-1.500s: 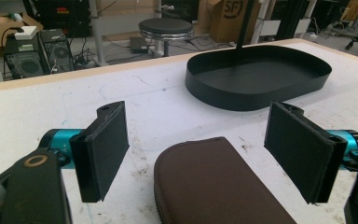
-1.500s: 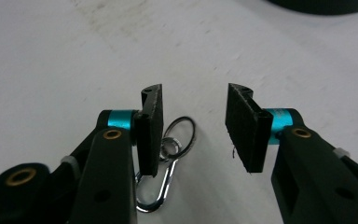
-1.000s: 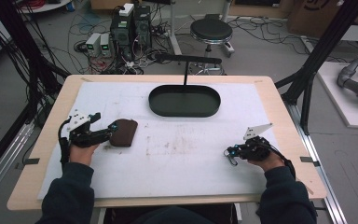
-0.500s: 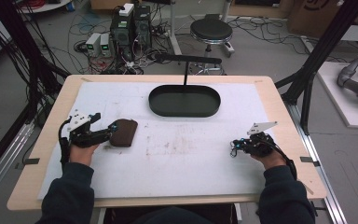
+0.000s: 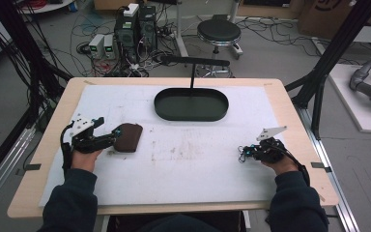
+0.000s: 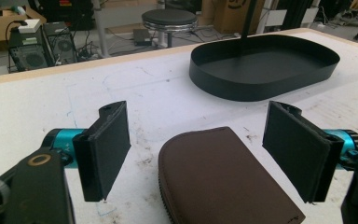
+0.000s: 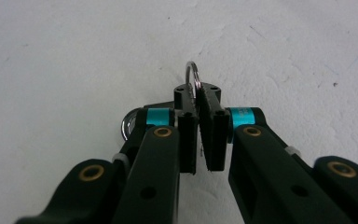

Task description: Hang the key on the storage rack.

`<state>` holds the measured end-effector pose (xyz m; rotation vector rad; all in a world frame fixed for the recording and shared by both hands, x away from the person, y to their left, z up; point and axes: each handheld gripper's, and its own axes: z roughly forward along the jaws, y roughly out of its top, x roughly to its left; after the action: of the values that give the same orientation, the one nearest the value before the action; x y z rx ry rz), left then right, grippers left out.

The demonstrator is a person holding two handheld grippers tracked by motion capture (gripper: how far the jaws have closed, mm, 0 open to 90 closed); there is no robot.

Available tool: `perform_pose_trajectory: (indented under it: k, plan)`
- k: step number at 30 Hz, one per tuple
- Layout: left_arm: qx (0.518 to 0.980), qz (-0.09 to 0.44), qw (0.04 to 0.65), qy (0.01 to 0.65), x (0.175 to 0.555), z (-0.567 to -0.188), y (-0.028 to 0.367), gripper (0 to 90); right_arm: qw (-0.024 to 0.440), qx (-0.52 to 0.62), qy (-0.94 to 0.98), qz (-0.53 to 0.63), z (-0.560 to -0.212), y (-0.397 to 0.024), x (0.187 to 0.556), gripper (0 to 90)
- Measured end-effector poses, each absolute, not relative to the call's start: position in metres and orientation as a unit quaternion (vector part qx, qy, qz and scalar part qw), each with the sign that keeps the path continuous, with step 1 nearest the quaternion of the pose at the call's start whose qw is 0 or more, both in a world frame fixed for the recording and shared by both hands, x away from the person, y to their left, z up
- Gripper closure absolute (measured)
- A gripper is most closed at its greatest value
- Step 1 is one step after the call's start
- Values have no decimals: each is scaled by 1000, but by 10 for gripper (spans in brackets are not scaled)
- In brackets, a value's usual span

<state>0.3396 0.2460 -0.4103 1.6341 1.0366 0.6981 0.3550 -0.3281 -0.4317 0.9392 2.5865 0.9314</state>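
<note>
A: Where the left gripper (image 5: 110, 139) is concerned, how do its jaws stand?

B: Wide apart. In the left gripper view the two black pads (image 6: 106, 144) stand either side of the pouch (image 5: 128, 137), with white mat (image 5: 198, 164) showing in the gap on each side. Neither pad touches it.

A: And where does the pouch lie?

B: Flat on the mat, off the left end of the tray (image 5: 191, 119) and nearer the person than the tray is. The two are apart. Seen along the left jaws, the tray sits beyond the pouch and a little to the right.

A: What is the pouch like?

B: Brown, with rounded corners and a zip running along its edge.

A: And the right gripper (image 5: 244, 153)?

B: Its jaws are drawn narrow, nearly together. A thin metal ring (image 7: 192, 70) stands upright between their tips, pinched there. A second ring (image 7: 127, 125) curves out beside the jaw on the left of the right gripper view; how it joins the first I cannot tell.

A: Where is that gripper, going by the tray?

B: Off the tray's right end and well toward the person, low over the mat. It is about as far from the tray as the left one.

A: Anything in the tray?

B: A slim black post (image 5: 192, 79) rises from its far side; the floor of the tray looks bare and dark.
</note>
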Motion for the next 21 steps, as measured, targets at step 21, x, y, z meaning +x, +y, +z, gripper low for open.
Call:
perform_pose_trajectory:
  k: [21]
  plan:
    - [683, 288, 513, 433, 340, -413, 245, 231, 173, 283, 856, 396, -399, -313, 369, 900]
